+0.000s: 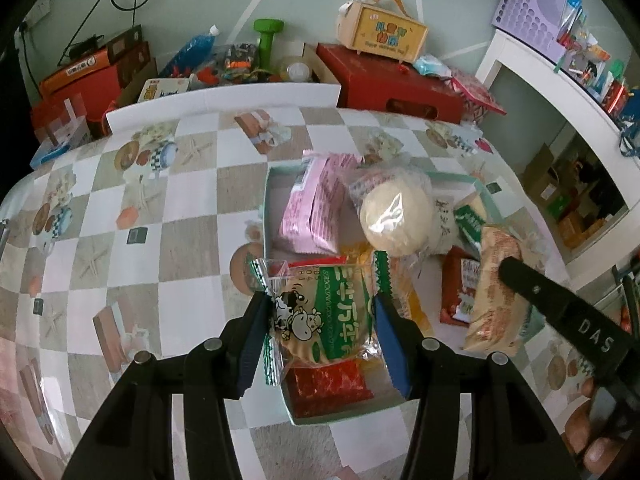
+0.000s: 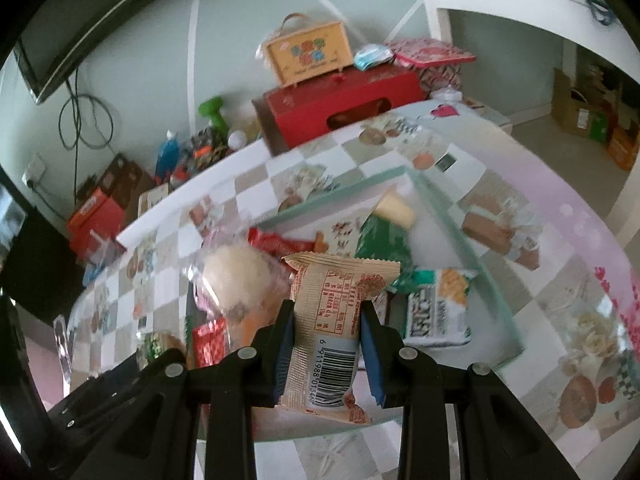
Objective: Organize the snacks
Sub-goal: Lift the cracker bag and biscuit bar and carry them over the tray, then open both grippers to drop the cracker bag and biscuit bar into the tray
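My left gripper (image 1: 320, 308) is shut on a round cracker in a clear and green cow-print wrapper (image 1: 320, 316), held over the near end of a shallow mint-rimmed box (image 1: 267, 184). In that box lie a pink packet (image 1: 310, 208), a pale round bun in clear film (image 1: 394, 216) and red packets (image 1: 332, 384). My right gripper (image 2: 328, 316) is shut on a tan snack packet with a barcode (image 2: 332, 340), held above the box (image 2: 460, 240). The left wrist view shows that tan packet (image 1: 496, 292) under the right gripper's black finger (image 1: 560, 304).
A checked, patterned tablecloth (image 1: 140, 220) covers the table. Behind it stand a red carton (image 1: 396, 80), a yellow carry case (image 1: 384, 32), a green dumbbell (image 1: 266, 40) and cluttered boxes. A white shelf unit (image 1: 560, 92) is at the right. A hand (image 1: 588, 428) shows at the lower right.
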Demonstrator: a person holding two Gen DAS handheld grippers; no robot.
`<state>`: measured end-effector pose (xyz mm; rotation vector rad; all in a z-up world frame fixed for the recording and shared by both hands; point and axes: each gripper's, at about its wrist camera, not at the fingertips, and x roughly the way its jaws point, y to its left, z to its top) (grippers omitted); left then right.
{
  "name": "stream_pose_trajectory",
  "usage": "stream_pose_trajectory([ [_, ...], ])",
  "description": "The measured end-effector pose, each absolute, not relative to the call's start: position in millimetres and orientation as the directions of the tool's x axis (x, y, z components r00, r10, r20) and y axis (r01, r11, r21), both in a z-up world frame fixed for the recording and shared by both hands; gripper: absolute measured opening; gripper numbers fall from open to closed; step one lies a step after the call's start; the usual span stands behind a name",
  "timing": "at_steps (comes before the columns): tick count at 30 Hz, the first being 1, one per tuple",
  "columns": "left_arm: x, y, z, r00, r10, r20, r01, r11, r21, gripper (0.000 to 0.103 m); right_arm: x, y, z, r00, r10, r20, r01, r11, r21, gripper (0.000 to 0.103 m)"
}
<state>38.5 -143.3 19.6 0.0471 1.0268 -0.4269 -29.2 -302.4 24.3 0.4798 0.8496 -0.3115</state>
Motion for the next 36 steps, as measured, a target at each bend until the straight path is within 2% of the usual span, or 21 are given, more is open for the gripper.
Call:
stream_pose_trajectory([
  [28,44.6,-151.7,-16.6,0.377,-0.246,-0.893,0.362,0.927,-0.103,0.055,-17.3,-286.8,-1.6,0.570,-0.022,-0.821,0.410,0.874,0.261,0.035],
  [31,45.4,-152.5,-18.6,0.375,-0.240,-0.896,0.361,0.928,-0.098,0.058,-16.4,-288.2,-3.4,0.560,-0.029,-0.828,0.419,0.872,0.253,0.048],
  [32,45.8,-152.4,-19.1,0.374,-0.237,-0.896,0.360,0.928,-0.095,0.061,-16.3,-288.9,-3.8,0.558,-0.032,-0.829,0.422,0.871,0.250,0.054],
  [36,48.5,-149.8,-20.4,0.363,-0.234,-0.902,0.346,0.933,-0.102,0.072,-17.2,-291.8,-3.2,0.557,-0.040,-0.829,0.432,0.867,0.248,0.067],
])
